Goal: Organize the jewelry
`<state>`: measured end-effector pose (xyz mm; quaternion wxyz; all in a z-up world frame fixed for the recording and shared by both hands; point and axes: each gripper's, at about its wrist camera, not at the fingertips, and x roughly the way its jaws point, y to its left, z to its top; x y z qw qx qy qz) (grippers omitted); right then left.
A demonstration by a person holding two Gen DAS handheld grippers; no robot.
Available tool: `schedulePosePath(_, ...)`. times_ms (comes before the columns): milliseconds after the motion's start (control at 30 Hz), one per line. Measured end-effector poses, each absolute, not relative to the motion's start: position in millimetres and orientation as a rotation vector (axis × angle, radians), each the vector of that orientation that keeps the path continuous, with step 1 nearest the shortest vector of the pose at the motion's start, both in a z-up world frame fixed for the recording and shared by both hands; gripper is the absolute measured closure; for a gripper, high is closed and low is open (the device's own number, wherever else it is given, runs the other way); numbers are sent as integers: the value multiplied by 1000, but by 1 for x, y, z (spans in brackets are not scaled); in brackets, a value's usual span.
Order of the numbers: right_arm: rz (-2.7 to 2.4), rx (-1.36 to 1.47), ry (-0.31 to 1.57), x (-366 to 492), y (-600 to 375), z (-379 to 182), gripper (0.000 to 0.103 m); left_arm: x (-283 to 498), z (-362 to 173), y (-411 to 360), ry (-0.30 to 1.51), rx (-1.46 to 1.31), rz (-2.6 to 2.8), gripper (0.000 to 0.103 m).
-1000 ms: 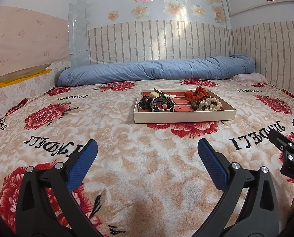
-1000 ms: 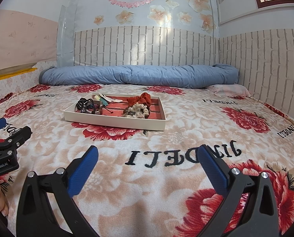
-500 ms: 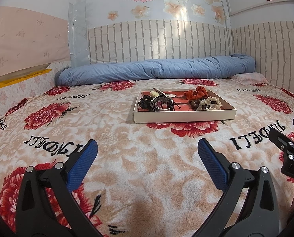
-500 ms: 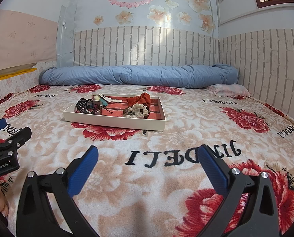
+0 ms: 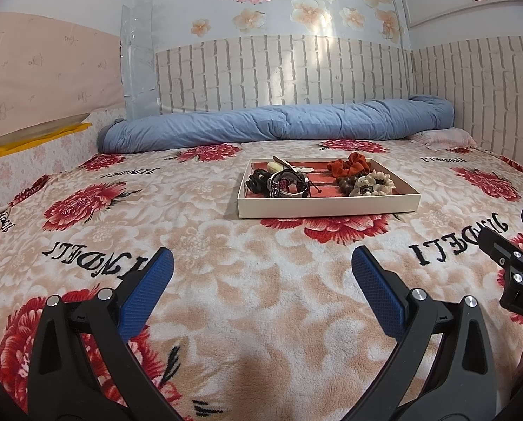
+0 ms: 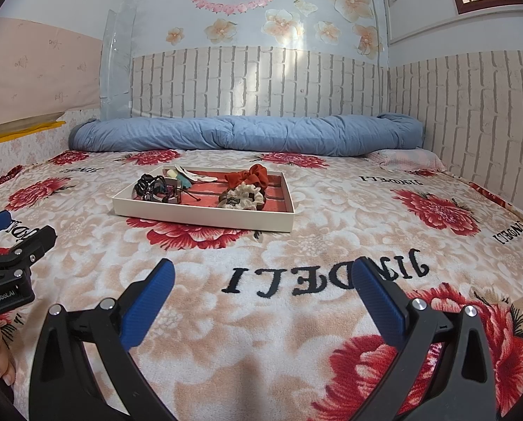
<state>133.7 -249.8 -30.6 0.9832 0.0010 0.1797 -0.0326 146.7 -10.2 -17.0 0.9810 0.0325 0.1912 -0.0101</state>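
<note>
A cream tray with a red lining sits on the flowered blanket, also in the right wrist view. In it lie a red scrunchie, a cream scrunchie, brown beads, a black hair tie, a metal bangle and small clips. My left gripper is open and empty, well short of the tray. My right gripper is open and empty, to the right of the left one and also short of the tray.
A rolled blue quilt lies along the brick-pattern wall behind the tray. A pink pillow lies at the back right. The blanket covers the whole bed. The left side has a low padded edge.
</note>
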Motion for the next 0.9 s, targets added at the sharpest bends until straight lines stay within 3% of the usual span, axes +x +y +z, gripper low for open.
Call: schedulePosePath(900, -68, 4, 362, 134, -252, -31, 4, 147, -18, -10, 387, 67, -26, 5)
